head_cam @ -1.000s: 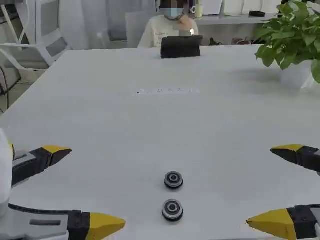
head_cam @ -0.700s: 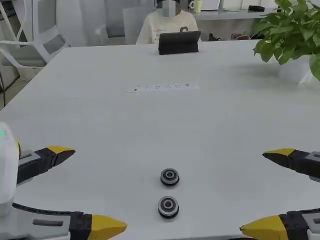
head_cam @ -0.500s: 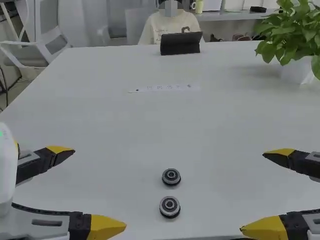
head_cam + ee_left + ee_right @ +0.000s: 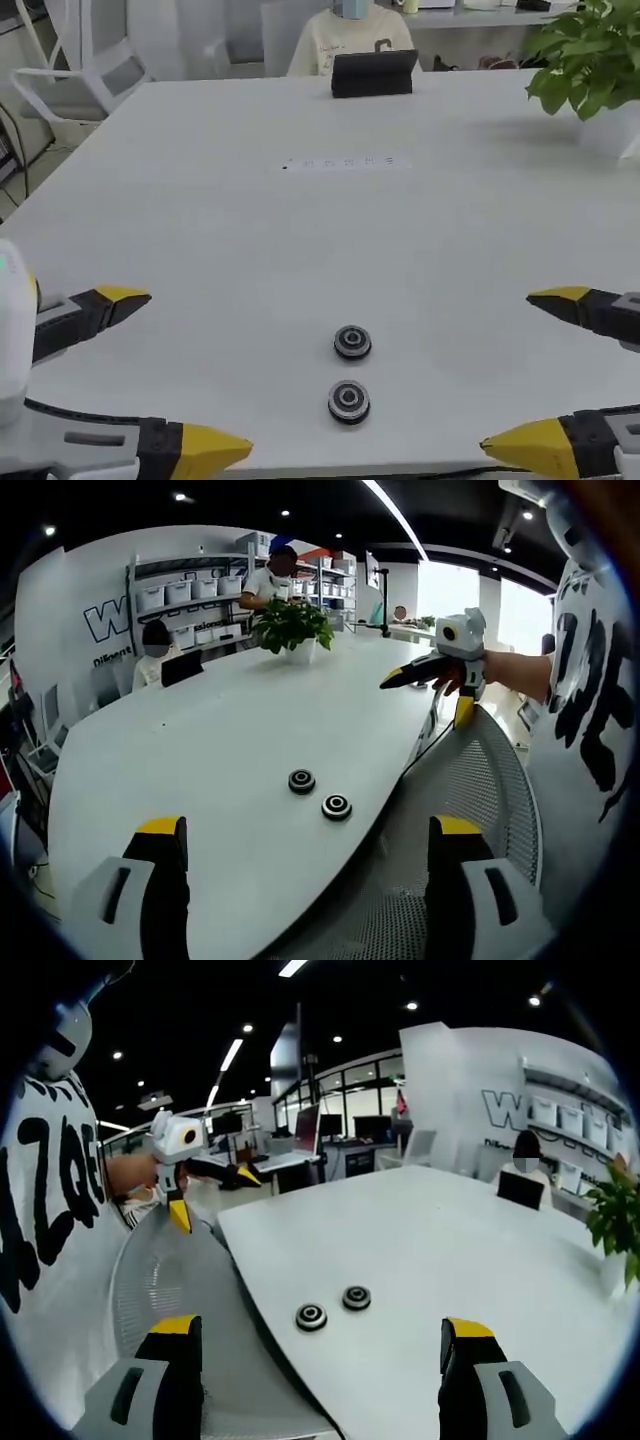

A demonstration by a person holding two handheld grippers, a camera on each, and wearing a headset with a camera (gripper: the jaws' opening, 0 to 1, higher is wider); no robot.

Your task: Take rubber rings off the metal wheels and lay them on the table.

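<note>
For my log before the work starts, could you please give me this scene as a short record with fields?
Wheels: near wheel and far wheel, lying flat and apart near the front edge of the table
Rubber rings: dark outer bands, apparently on both wheels
Left hand-held gripper: open, holding nothing, left of the wheels
Right hand-held gripper: open, holding nothing, right of the wheels
Background: potted plant at the far right
Stage: no ring removed yet

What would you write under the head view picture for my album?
Open left gripper and open right gripper flank the near wheel and far wheel on a white table.
</note>
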